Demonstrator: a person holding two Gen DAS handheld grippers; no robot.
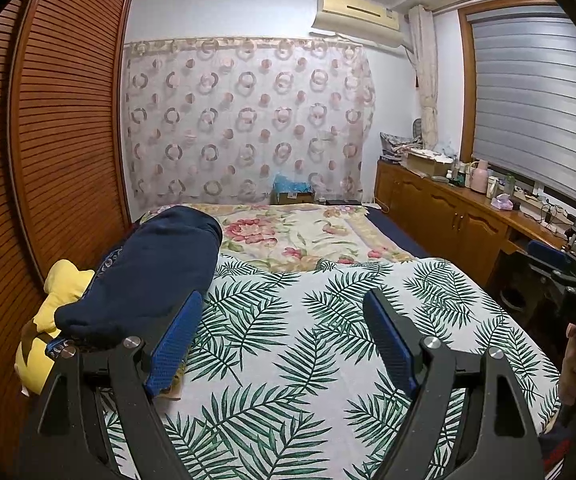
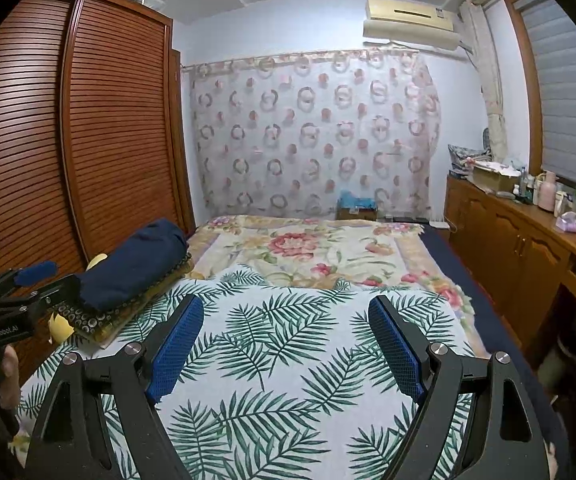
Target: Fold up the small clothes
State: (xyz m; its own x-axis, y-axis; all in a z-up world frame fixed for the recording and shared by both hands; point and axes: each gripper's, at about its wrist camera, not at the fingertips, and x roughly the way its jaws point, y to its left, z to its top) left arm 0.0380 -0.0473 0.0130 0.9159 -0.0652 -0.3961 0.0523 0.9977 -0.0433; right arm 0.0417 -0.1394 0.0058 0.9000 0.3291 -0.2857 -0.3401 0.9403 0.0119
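Note:
My left gripper [image 1: 284, 300] is open and empty, held above a white sheet with green fern leaves [image 1: 288, 360] that covers the near part of the bed. My right gripper [image 2: 286, 304] is also open and empty above the same fern sheet [image 2: 288, 380]. The right gripper shows at the right edge of the left wrist view [image 1: 567, 268], and the left gripper shows at the left edge of the right wrist view [image 2: 28, 280]. No small garment is spread between the fingers. A dark navy bundle of cloth [image 1: 148, 276] lies at the bed's left side, also in the right wrist view [image 2: 132, 264].
A yellow plush toy [image 1: 54, 312] sits beside the navy bundle against the slatted wooden wardrobe [image 1: 56, 120]. A floral blanket [image 1: 299, 236] covers the far bed. A wooden sideboard with bottles and boxes [image 1: 467, 208] runs along the right under the window blind.

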